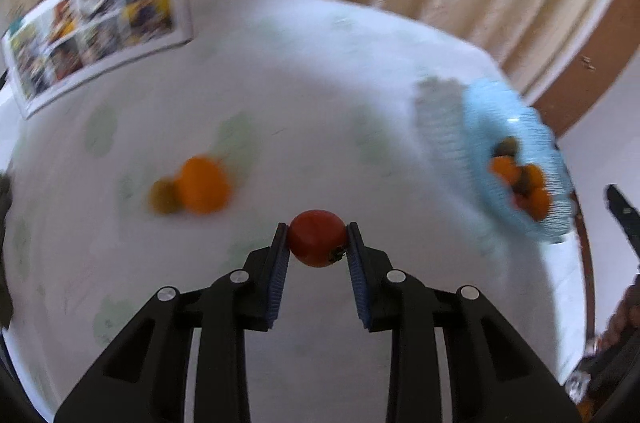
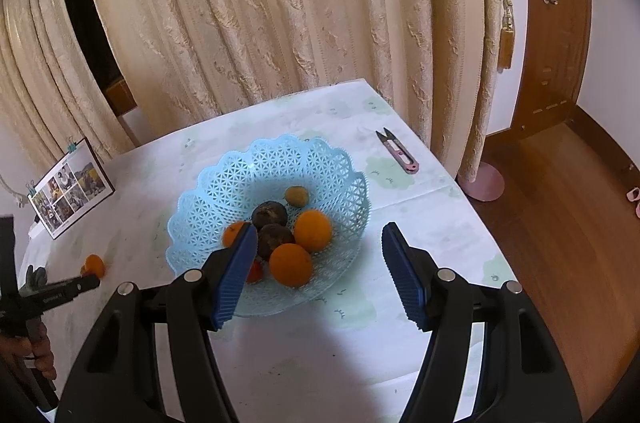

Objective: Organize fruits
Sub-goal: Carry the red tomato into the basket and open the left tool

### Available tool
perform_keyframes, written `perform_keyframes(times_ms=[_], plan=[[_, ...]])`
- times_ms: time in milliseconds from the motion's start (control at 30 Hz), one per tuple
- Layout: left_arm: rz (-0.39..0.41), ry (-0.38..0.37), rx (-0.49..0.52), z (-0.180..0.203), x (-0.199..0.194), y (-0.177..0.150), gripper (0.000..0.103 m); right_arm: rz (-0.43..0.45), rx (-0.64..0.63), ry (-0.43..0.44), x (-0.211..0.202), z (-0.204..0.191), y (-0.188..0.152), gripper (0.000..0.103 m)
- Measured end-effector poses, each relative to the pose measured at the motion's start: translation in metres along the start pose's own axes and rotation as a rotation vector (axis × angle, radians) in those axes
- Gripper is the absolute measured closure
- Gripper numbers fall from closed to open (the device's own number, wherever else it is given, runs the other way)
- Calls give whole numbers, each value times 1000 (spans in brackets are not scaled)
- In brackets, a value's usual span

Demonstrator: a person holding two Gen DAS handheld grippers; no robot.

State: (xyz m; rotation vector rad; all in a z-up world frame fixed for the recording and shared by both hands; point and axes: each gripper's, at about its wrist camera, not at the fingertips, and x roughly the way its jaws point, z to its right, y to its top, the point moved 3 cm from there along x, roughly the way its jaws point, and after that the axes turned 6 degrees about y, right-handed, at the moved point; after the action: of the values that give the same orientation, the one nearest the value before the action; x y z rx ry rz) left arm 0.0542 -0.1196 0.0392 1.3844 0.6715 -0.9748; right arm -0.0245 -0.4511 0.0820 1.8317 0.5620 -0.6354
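Observation:
My left gripper [image 1: 317, 237] is shut on a small red tomato [image 1: 317, 238] and holds it above the table. An orange [image 1: 203, 184] and a small greenish-brown fruit [image 1: 163, 197] lie on the cloth to its left. The light blue lattice basket [image 1: 476, 115] is at the far right of the left wrist view. In the right wrist view the basket [image 2: 224, 183] holds several oranges [image 2: 313, 229], two dark fruits [image 2: 269, 215], a small yellowish fruit [image 2: 296, 196] and a red one [image 2: 255, 272]. My right gripper [image 2: 318, 255] is open and empty over the basket's near rim.
A photo frame [image 2: 72, 188] leans at the table's back left. Pink thread snips [image 2: 398, 151] lie near the far right corner. Curtains hang behind the table. The table's right edge drops to a wooden floor [image 2: 560, 223]. The left gripper [image 2: 76, 288] shows at the left.

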Motion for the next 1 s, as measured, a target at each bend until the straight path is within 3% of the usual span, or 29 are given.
perform_keyframes(times_ms=[333,500,633,667,700,733,867,1000], plan=[[28,-196,164,124,-6,33,74,-15,37,-13,-4,17,-10,37],[16,-238,228,164,1,34,74,-23,50,-14,-5,22,-14,37],[8,-243,244,172,6,35,73,-27,57,-13,-4,23,-15,37],[2,-243,242,172,7,35,66,-28,58,-12,-3,24,-15,37],[-3,-241,237,171,7,36,44,-28,59,-11,-2,23,-15,37],[5,-233,223,167,5,37,36,-28,59,-10,-1,23,-14,37],[30,-201,196,151,-1,41,32,-12,64,-4,2,19,-10,27],[60,-156,178,132,-9,43,29,-6,46,18,6,7,-5,27]])
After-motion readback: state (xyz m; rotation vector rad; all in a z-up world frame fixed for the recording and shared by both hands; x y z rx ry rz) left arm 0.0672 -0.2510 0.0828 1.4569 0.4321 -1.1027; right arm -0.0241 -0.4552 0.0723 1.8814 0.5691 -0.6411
